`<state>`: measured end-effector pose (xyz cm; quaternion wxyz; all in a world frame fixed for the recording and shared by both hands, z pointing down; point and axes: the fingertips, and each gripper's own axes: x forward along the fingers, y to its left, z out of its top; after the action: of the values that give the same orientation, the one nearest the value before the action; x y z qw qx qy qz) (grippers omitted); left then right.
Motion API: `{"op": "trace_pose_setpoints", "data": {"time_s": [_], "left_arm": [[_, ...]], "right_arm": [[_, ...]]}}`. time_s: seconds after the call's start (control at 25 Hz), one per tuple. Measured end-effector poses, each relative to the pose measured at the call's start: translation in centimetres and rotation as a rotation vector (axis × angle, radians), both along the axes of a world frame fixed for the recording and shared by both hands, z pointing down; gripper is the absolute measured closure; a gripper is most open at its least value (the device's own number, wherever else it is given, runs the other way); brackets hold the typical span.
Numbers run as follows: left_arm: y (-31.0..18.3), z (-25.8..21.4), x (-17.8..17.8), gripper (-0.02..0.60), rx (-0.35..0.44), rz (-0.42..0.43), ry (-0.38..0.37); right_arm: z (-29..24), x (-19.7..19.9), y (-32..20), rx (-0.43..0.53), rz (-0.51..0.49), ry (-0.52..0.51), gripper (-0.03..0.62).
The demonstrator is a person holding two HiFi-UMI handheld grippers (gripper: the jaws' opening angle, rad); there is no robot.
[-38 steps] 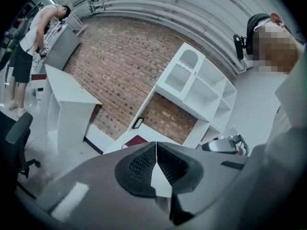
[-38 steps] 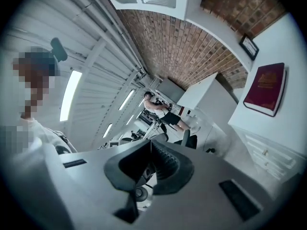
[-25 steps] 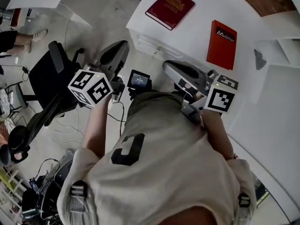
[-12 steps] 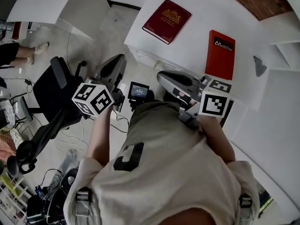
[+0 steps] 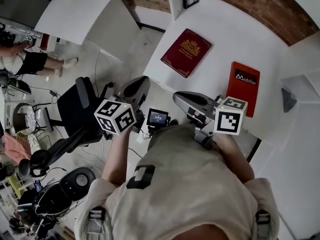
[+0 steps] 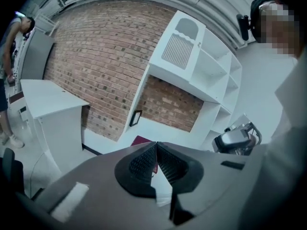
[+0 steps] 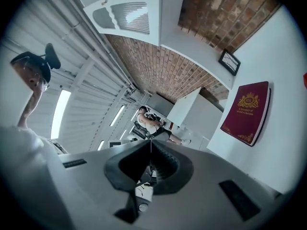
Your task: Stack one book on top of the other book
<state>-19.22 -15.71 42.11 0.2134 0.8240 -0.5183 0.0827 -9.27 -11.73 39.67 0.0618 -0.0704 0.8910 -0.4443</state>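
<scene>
Nothing is stacked yet. The maroon book [image 5: 186, 52] and the red book [image 5: 243, 87] lie flat, well apart, on the white table [image 5: 225, 24], untouched. The left gripper [image 6: 156, 143] and right gripper [image 7: 150, 141] are held short of the books, jaws pressed together, empty. Each book is noted close to a table edge; bare tabletop is left between them.

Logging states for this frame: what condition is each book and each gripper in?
Maroon book: closed, lying flat on the white table, cover up.
Red book: closed, flat, apart from it, unstacked.
Left gripper: shut, empty.
Right gripper: shut, empty.
</scene>
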Motion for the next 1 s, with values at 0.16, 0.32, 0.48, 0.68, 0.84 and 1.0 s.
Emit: {"op": "trace_pose_setpoints", "data": {"time_s": [0.16,0.32,0.48,0.68,0.84,1.0], "left_arm": [[-1.8,-0.1,2.3,0.575,-0.013,-0.028,-0.075],[-1.5,0.0,3.8,0.575,-0.065,-0.061,-0.173],[-3.1,0.8,5.2,0.571,-0.111,-0.091,-0.219],[-6.9,4.2,6.2,0.273,-0.22,-0.088,-0.22],[-11.2,8.1,4.2,0.224,-0.324,-0.066,-0.26],[-15.4,12.2,2.8,0.194,-0.406,0.009,-0.308]], "right_arm": [[-0.3,2.0,-2.2,0.003,-0.05,-0.046,0.588],[-1.6,3.7,-1.7,-0.013,-0.096,-0.055,0.588],[-1.6,5.5,-2.3,-0.053,-0.137,-0.064,0.588],[-0.2,8.1,-2.9,-0.081,-0.158,-0.027,0.588],[0.3,8.9,-4.0,-0.091,-0.11,-0.011,0.588],[1.6,8.8,-5.4,-0.11,-0.045,0.035,0.588]]}}
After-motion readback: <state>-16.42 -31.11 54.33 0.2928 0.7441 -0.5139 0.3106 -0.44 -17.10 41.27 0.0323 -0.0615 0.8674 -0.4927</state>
